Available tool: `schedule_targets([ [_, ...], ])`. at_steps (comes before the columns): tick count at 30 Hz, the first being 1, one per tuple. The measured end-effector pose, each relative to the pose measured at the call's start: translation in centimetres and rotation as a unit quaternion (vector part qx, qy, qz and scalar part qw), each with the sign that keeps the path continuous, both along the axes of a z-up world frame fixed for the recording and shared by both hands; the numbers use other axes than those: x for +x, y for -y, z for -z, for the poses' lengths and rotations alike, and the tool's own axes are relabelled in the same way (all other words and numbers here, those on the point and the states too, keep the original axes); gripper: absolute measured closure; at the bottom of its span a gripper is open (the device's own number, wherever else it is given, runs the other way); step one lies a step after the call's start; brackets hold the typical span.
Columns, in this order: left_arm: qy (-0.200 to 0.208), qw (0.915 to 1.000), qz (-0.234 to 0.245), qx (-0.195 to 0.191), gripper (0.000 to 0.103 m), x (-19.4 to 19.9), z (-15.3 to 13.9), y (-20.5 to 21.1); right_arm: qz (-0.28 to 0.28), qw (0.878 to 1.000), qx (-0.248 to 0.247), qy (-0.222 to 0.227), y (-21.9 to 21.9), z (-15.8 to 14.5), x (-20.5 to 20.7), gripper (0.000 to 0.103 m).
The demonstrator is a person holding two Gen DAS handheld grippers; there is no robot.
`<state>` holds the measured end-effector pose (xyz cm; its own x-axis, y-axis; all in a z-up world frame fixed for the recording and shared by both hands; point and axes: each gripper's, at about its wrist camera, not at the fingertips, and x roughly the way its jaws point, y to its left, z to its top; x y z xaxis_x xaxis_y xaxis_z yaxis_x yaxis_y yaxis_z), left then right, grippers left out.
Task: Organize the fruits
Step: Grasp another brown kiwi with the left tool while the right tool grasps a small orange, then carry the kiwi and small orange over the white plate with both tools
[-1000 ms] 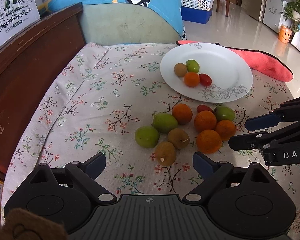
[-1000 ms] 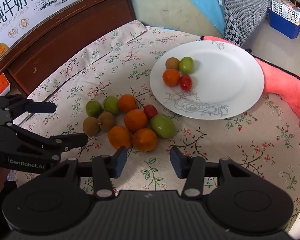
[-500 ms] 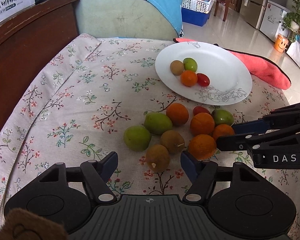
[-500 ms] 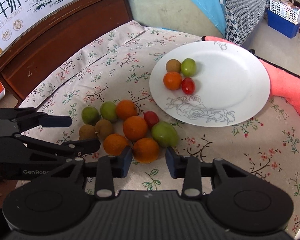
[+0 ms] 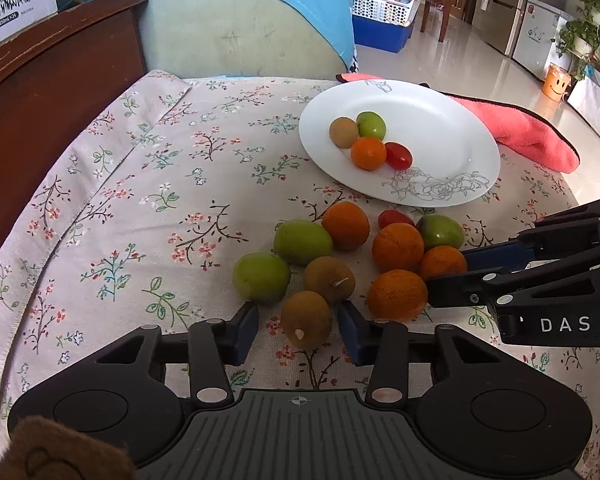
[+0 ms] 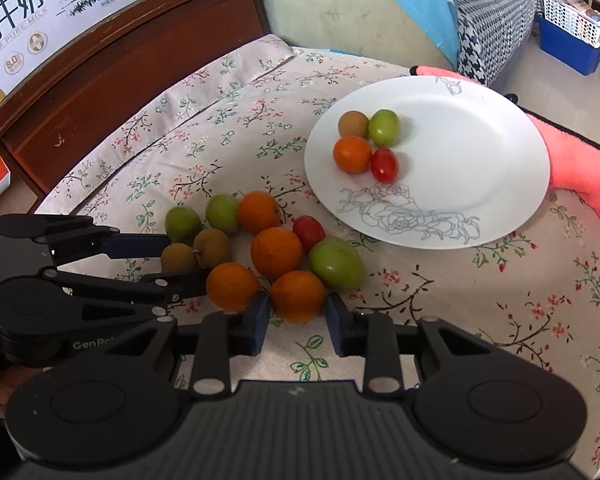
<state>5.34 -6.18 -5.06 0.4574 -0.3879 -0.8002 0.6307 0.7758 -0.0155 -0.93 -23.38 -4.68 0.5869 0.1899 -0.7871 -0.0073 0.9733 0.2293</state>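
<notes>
A white plate (image 5: pixel 452 128) sits at the far right of the flowered desk (image 5: pixel 140 184), and you have four small fruits on it so far: one brown, one green, one orange, one red. Ten more wait in a loose cluster on the cloth just in front of the plate, so roughly a third of the job looks done.

Your left hand-held gripper (image 5: pixel 298 330) is partly open, its fingers either side of a brown fruit (image 5: pixel 306 319) but apparently not yet touching it. That fruit is slightly egg-shaped, with its pale stem end pointing toward you.

Your right hand-held gripper (image 6: pixel 297 323) is also partly open, flanking an orange (image 6: pixel 297 296); whether the pads touch it is hard to tell. The orange is nearly round, with no clear long axis.
</notes>
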Motion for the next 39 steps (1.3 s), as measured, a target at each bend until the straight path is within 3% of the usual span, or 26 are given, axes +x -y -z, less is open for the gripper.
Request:
schedule_targets([
  [4, -0.006, 1.0000, 0.000, -0.003, 0.079, -0.1, -0.2, 0.0, -0.008, 1.000, -0.002, 0.000, -0.2, -0.2, 0.0, 0.073],
  [18, -0.011, 0.9997, -0.002, -0.022, 0.079, -0.9, -2.1, -0.8, -0.028, 0.999, -0.014, 0.022, -0.8, -1.8, -0.5, 0.073],
  [27, 0.009, 0.9991, -0.013, -0.039, 0.079, -0.8, -4.1, -1.0, -0.036, 0.998, -0.010, 0.050, -0.5, -3.6, -0.9, 0.073],
  [39, 0.031, 0.9947, -0.040, -0.090, 0.079, 0.5, -7.4, 0.2, 0.007, 0.996, -0.007, 0.093, 2.8, -6.6, -0.9, 0.073],
])
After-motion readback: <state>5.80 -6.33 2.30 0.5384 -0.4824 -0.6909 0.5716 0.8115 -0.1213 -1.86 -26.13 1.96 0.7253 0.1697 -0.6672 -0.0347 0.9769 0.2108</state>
